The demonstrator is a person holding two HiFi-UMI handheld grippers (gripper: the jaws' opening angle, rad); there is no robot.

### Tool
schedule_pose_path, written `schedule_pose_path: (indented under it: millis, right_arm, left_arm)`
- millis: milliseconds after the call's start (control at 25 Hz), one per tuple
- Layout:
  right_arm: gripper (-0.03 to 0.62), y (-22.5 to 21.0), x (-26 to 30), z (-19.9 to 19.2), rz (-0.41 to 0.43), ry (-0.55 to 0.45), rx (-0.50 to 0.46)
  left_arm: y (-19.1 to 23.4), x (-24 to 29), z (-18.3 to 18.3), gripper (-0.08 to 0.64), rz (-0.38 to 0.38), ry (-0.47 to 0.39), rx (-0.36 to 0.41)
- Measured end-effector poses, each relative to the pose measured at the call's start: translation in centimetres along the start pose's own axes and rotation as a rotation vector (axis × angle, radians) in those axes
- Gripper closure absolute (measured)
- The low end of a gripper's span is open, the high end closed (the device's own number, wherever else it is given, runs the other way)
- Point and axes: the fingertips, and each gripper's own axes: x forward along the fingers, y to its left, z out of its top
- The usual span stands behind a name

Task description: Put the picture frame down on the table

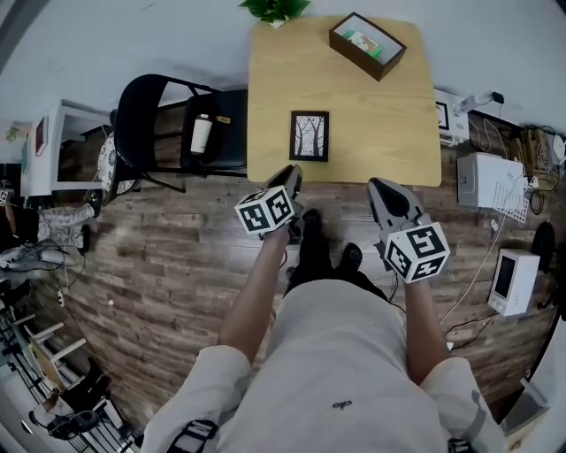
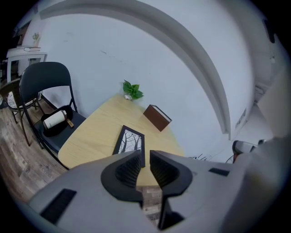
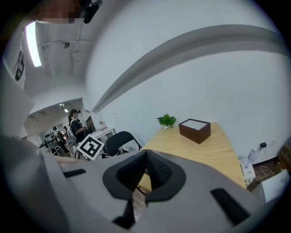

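Note:
The black picture frame (image 1: 309, 135) with a tree drawing lies flat on the wooden table (image 1: 371, 115), close to its near edge. In the left gripper view the picture frame (image 2: 130, 141) lies just beyond the jaws. My left gripper (image 1: 294, 170) hovers short of the table edge, below the frame, and is apart from it. Its jaws (image 2: 145, 154) stand a narrow gap apart with nothing between them. My right gripper (image 1: 376, 183) hangs to the right at the same height. Its jaws (image 3: 146, 152) are shut and empty.
A brown box (image 1: 367, 44) sits at the table's far right, and a small green plant (image 1: 274, 9) stands at the far edge. Left of the table, a black chair (image 1: 150, 115) carries a white bottle (image 1: 202, 134). White devices and cables (image 1: 486, 177) line the floor on the right.

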Motion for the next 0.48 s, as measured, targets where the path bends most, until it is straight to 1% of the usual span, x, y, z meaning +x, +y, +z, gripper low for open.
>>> schedule_pose_path:
  millis: [360,480]
  right_arm:
    - [0.594,1.5,-5.0,-0.5,0.095,-0.032,-0.062]
    - [0.594,2.1,-6.5,-0.3,0.117,-0.049,-0.081]
  left_arm:
    - [-6.2,-6.4,-3.1,0.525,-0.001,-0.100,0.013]
    - [-8.4,-8.4,-3.9,0.528,-0.009,-0.129,0.031]
